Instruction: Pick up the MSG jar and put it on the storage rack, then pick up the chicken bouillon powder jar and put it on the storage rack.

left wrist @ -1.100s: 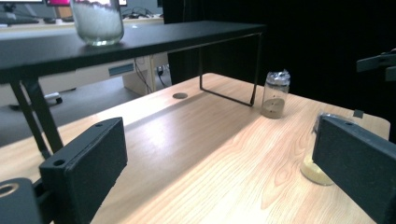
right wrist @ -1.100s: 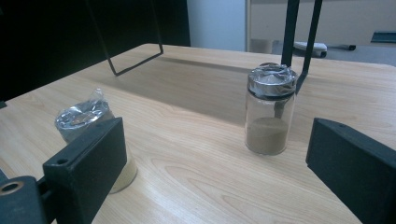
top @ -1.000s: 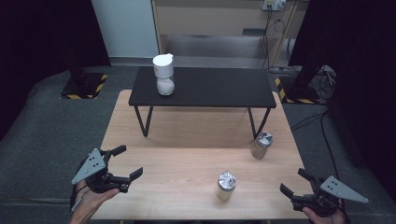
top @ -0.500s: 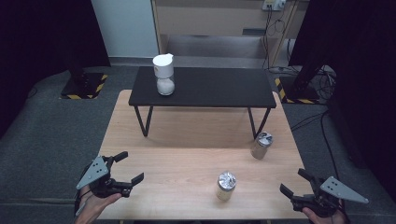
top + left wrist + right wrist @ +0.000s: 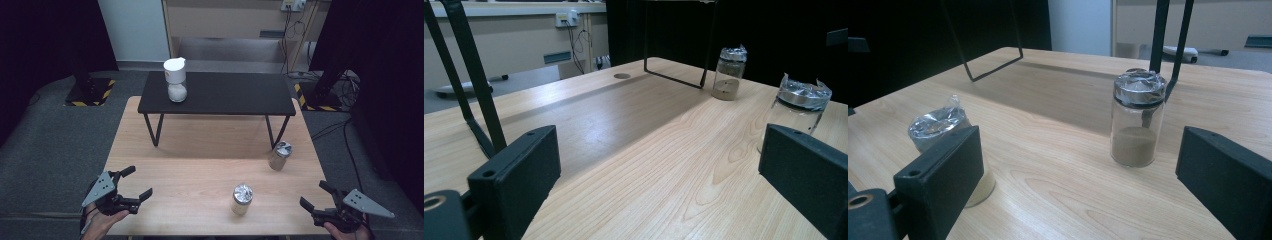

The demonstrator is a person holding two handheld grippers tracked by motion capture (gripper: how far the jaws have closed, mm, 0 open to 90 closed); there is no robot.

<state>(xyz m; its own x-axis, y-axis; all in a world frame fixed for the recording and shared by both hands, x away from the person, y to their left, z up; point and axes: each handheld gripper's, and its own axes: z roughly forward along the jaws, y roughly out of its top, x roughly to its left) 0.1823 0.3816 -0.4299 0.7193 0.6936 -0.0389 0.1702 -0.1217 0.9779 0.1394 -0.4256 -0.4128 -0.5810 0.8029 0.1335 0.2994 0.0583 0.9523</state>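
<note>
- Jaws of both grippers stand spread wide, grasping nothing.
- Left gripper point(image 5: 134, 186), held in a hand point(image 5: 100, 222), sits at the near left corner of the wooden worktop point(image 5: 200, 165); right gripper point(image 5: 316, 196) sits at the near right corner.
- Near jar point(image 5: 242, 199), foil-capped, stands upright on the worktop between the two grippers, closer to the right one; its pale contents cannot be identified.
- Far jar point(image 5: 279, 155), also foil-capped and upright, stands near the right edge just beside a leg of the small black table point(image 5: 220, 95); the right gripper view shows brown powder point(image 5: 1133, 145) in its lower part.
- White-lidded container point(image 5: 176, 80) stands on the black table's left end, well apart from both jars.
</note>
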